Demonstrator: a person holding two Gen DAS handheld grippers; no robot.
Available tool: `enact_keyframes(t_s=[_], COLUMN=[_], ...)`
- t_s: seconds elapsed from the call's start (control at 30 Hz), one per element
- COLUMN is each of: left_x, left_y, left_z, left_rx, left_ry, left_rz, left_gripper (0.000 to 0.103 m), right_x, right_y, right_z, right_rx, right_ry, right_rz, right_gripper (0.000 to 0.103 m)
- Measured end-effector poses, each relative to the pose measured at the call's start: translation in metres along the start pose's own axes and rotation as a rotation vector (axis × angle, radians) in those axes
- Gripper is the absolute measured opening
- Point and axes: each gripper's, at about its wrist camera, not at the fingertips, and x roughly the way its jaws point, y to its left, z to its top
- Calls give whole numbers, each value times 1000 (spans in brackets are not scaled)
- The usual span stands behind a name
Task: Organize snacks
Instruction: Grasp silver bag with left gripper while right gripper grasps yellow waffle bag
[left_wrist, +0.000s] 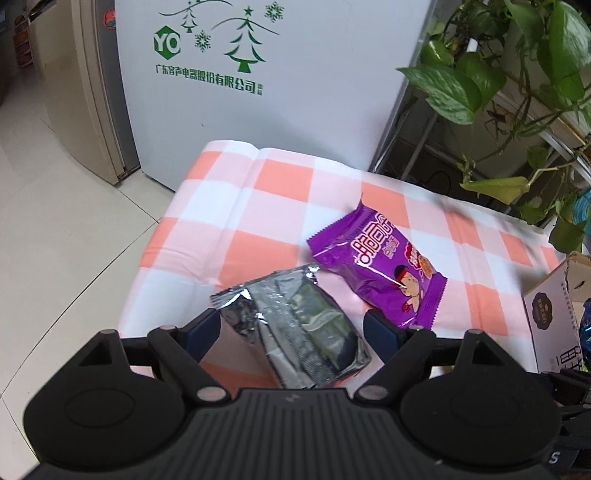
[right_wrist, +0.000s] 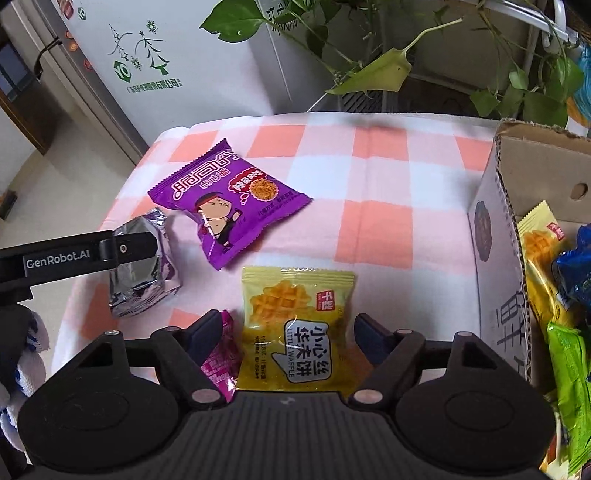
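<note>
**Two packets lined up, neither gripped**

Left wrist: my left gripper (left_wrist: 291, 332) is straddling the silver packet (left_wrist: 295, 325), jaws apart; closing off-centre could push it off the tabletop (left_wrist: 280, 177) edge.

Right wrist: my right gripper (right_wrist: 291, 332) is hanging spread around the yellow waffle packet (right_wrist: 297, 328), possibly snagging the pink packet (right_wrist: 219, 360) alongside.

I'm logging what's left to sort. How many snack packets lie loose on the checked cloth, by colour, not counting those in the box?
Silver packet: 1
Purple packet: 1
Yellow waffle packet: 1
Magenta packet: 1
Total: 4
</note>
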Motion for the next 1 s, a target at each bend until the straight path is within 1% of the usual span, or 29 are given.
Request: enact_keyframes(t_s=[0.1, 0.3, 0.47, 0.6, 0.67, 0.73, 0.77, 0.8, 0.83, 0.93, 1.0], left_x=[6, 21, 24, 23, 22, 20, 19, 18, 17, 14, 12], left_y=[-6, -13, -14, -15, -15, -16, -17, -17, -17, -16, -17], left_z=[-1, -5, -7, -11, -11, -12, -12, -13, -13, -15, -16], left_rx=[14, 37, 70, 93, 101, 113, 120, 126, 129, 127, 136], left_ry=[3, 31, 19, 13, 12, 8, 4, 2, 0, -6, -6], left_rz=[13, 42, 70, 79, 78, 75, 73, 69, 68, 54, 51], left_gripper=[84, 84, 85, 85, 82, 74, 72, 66, 64, 59, 58], right_x=[0, 3, 4, 4, 4, 3, 2, 1, 1, -1, -3], right_y=[-1, 3, 7, 7, 8, 8, 8, 7, 6, 5, 5], right_z=[1, 1, -1, -1, -1, -1, -1, 0, 0, 1, 3], right_rx=[4, -35, -73, -75, -83, -91, -95, -97, -90, -90, -80], right_ry=[-4, -7, -8, -12, -16, -23, -26, -26, -26, -28, -32], right_rz=[-14, -62, -86, -96, -107, -123, -129, -129, -123, -116, -103], right_gripper=[83, 83, 83, 81, 78, 72, 66, 65, 65, 63, 62])
